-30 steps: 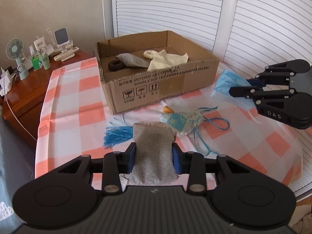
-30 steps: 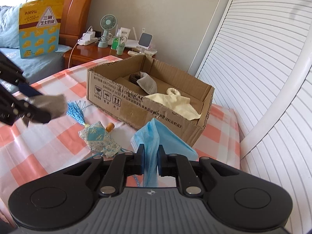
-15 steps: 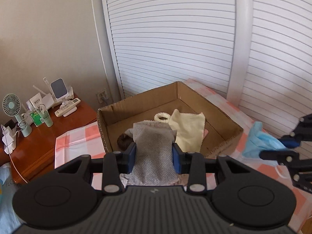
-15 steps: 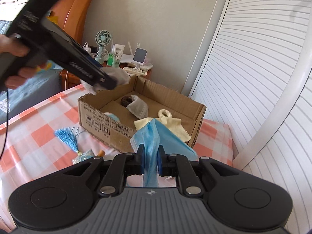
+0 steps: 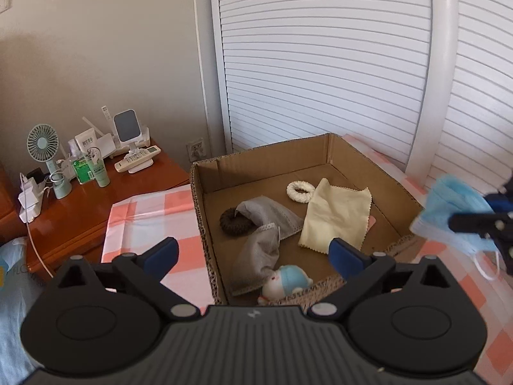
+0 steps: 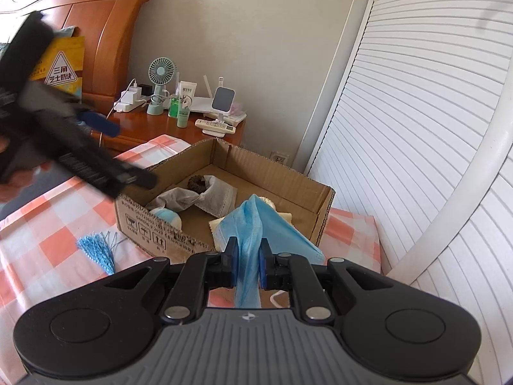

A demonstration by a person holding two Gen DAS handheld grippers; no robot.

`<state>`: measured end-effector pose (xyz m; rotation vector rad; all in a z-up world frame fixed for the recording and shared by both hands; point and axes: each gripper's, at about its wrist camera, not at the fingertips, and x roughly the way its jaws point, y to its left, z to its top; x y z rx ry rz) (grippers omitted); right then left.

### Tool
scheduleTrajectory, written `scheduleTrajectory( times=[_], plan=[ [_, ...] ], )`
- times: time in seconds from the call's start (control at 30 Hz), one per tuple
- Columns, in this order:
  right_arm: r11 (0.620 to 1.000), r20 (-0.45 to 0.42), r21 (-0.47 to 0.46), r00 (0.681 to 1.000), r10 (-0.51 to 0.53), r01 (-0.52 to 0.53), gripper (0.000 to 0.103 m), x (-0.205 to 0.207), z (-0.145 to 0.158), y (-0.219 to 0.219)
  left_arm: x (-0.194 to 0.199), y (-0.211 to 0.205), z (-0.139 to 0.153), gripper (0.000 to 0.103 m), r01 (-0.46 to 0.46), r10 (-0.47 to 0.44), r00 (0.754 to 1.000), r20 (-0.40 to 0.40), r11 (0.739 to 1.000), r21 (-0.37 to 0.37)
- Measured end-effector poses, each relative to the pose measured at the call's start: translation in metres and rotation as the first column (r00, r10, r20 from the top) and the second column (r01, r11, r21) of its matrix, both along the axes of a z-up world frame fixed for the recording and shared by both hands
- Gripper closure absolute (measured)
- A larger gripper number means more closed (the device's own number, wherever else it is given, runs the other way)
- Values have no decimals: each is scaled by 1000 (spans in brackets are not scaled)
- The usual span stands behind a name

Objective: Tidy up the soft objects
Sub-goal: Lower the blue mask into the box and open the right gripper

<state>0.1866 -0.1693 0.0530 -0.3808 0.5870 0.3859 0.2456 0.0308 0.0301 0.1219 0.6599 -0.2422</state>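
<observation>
Left claw opening, nothing between, grey pouch in cardboard box

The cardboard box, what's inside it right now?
Inside the cardboard box: two grey pouches, brown scrunchie, white scrunchie, cream cloth, small plush toy. Anything beneath them is hidden.

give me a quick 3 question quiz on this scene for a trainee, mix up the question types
1. True or false: the right gripper is shut on the blue face mask.
2. Multiple choice: where does the grey pouch nearest the left gripper lie? A) on the checked tablecloth B) inside the cardboard box C) on the wooden nightstand
3. Fill in: the white ring in the box lies beside the pale yellow ____.

Key
1. True. The pads pinch the mask, which hangs short of the box.
2. B. It lies loose in the box by the plush toy; the left jaws are opening, with nothing pressed between them.
3. Cloth.
</observation>
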Motion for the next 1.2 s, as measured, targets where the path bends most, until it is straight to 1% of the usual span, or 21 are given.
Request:
scheduleTrajectory(
  times=[0.1,0.23,0.37,0.63,0.77,0.87,0.93,0.97,1.0,1.07,1.1,1.2],
  plan=[
    [1000,-3,7,1000,-1,1,88,13,3,5,-32,7,6,1,-5,4,1000,26,1000,23],
    [1000,-2,8,1000,0,0,88,33,7,17,-69,10,7,1,-9,7,999,39,999,51],
    [1000,-15,2,1000,7,-7,88,55,5,33,-92,9,0,1,-32,31,999,17,997,76],
    [1000,-55,-6,998,21,-21,88,116,-5,67,-114,16,-13,1,-112,112,994,-6,990,84],
    [1000,-74,-2,997,30,-30,88,151,-9,87,-118,24,-12,1,-146,147,989,-6,987,73],
    [999,-63,-7,997,33,-33,87,171,-10,101,-119,31,-9,1,-173,173,985,7,983,65],
    [1000,-69,-5,997,30,-30,73,180,-12,109,-118,36,-9,1,-191,191,982,8,980,58],
    [1000,-75,-4,997,16,-17,53,183,-14,111,-118,37,-9,1,-196,196,981,6,979,55],
    [1000,-80,-2,997,5,-5,29,182,-15,111,-116,38,-10,1,-201,201,980,0,978,56],
    [1000,-62,23,998,11,-10,10,175,-16,108,-116,39,-13,1,-207,208,978,-12,976,63],
    [999,-62,31,998,19,-17,6,170,-16,107,-116,40,-14,1,-208,209,978,-14,976,67],
    [999,-65,31,998,12,-10,3,157,-13,102,-119,42,-14,1,-206,207,978,-14,976,63]
  ],
)
